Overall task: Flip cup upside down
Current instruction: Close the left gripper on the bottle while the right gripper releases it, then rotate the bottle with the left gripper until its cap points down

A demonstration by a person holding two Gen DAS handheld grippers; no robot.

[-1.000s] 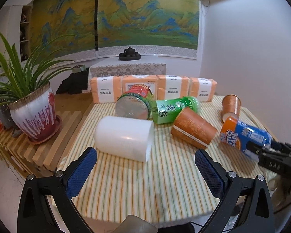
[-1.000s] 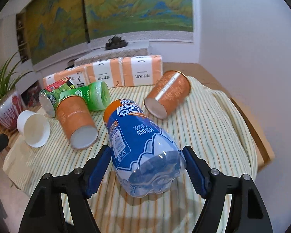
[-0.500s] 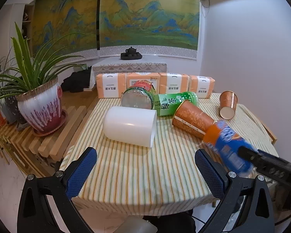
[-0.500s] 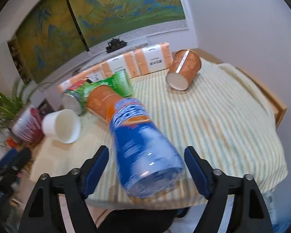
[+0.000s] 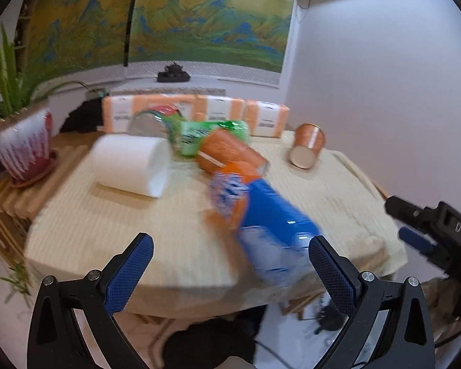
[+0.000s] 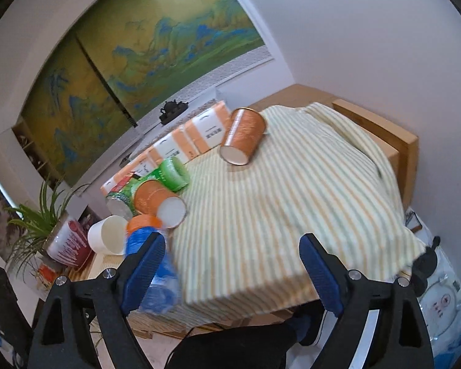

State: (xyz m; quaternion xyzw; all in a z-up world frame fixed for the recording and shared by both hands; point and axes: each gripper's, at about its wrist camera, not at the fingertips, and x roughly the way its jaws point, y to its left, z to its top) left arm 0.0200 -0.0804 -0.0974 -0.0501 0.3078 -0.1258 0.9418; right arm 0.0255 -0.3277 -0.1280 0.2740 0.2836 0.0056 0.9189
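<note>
Three cups lie on their sides on the striped cloth: a white cup [image 5: 129,166] [image 6: 106,238] at the left, an orange paper cup [image 5: 230,153] [image 6: 159,200] in the middle, and a copper cup [image 5: 307,147] [image 6: 242,136] at the back right. My left gripper [image 5: 229,253] is open in front of the table's near edge, holding nothing. My right gripper [image 6: 230,246] [image 5: 405,224] is also open and holds nothing. A blurred blue bottle [image 5: 261,224] [image 6: 150,270] lies tilted at the front edge, outside the right gripper's left finger.
A green bottle [image 5: 206,135] and a can [image 5: 144,124] lie behind the orange cup. Orange tissue packs [image 5: 261,117] line the back edge. A potted plant [image 5: 21,147] stands on a slatted bench at the left. The cloth-covered table [image 6: 307,190] meets a wall on the right.
My right gripper let go of the blue bottle and swung away to the right. The bottle moved left and forward to the front edge. My left gripper drew back from the table.
</note>
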